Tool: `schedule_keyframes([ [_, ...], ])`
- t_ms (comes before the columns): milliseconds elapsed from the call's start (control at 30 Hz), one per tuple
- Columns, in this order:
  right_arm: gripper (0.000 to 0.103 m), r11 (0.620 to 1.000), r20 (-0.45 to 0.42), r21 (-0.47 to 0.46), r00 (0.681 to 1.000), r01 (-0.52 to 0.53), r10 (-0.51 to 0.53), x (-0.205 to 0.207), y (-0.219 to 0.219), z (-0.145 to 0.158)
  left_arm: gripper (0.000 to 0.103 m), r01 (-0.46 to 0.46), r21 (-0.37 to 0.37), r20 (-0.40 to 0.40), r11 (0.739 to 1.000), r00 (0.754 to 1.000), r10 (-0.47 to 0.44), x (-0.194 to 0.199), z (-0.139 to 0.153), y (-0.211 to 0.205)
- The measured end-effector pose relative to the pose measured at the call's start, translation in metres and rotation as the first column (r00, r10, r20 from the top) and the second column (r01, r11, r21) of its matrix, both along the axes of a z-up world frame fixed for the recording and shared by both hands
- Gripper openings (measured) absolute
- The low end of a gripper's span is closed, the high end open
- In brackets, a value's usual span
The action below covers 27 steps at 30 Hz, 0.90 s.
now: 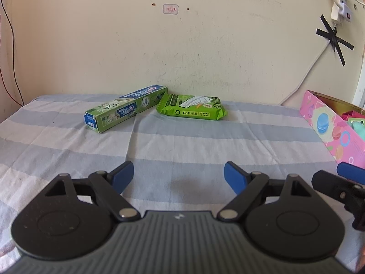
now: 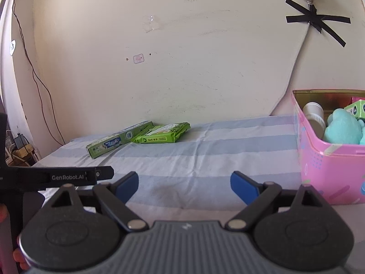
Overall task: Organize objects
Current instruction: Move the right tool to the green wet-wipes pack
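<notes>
Left wrist view: both tools, left tool (image 1: pixel 179 174) and right tool (image 2: pixel 184 183), gape wide (empty), toothpaste box (image 1: pixel 125 108) and wipes pack (image 1: pixel 194 107) far, likely awaiting the pink bin (image 2: pixel 324 166).

Striped sheet (image 1: pixel 182 141) lies bare from the left gripper (image 1: pixel 179 175) forward to 12 o'clock; passage open there. 2 obstacles sit near the wall: toothpaste box (image 1: pixel 124 109) at 11 o'clock and green wipes pack (image 1: pixel 192 106) at 12 o'clock, touching or nearly so. Pink box (image 2: pixel 328 159) blocks 2 o'clock of the right gripper (image 2: pixel 184 183). Both sets of jaws stand apart, nothing between them.
</notes>
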State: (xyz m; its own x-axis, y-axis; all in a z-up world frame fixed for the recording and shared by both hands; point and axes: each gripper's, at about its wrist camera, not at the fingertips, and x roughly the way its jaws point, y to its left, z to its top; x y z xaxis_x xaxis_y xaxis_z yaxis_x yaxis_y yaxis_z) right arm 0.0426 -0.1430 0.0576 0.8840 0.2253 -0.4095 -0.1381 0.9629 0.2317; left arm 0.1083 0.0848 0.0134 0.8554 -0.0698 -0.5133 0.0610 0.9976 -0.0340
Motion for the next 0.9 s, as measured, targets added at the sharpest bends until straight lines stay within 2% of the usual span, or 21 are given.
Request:
schedule_keyframes([
  [533, 0.091, 1.000, -0.016, -0.007, 1.000, -0.001, 0.001, 0.002, 0.003, -0.001, 0.088, -0.001, 0.000, 0.001, 1.000, 1.000, 0.001, -0.001, 0.000, 0.000],
  [667, 0.091, 0.999, -0.042, -0.014, 0.999, -0.031, 0.030, 0.014, 0.009, 0.001, 0.088, -0.009, -0.012, 0.006, 1.000, 1.000, 0.009, -0.001, 0.002, 0.002],
  [800, 0.091, 0.998, -0.050, 0.019, 0.997, -0.065, 0.066, 0.039, 0.018, 0.008, 0.088, -0.022, -0.028, 0.005, 0.999, 1.000, 0.022, -0.001, 0.004, 0.006],
  [900, 0.091, 0.996, -0.042, -0.009, 0.995, -0.089, 0.089, 0.060, 0.032, 0.011, 0.086, -0.049, -0.034, 0.008, 0.998, 0.999, 0.049, -0.001, 0.006, 0.010],
])
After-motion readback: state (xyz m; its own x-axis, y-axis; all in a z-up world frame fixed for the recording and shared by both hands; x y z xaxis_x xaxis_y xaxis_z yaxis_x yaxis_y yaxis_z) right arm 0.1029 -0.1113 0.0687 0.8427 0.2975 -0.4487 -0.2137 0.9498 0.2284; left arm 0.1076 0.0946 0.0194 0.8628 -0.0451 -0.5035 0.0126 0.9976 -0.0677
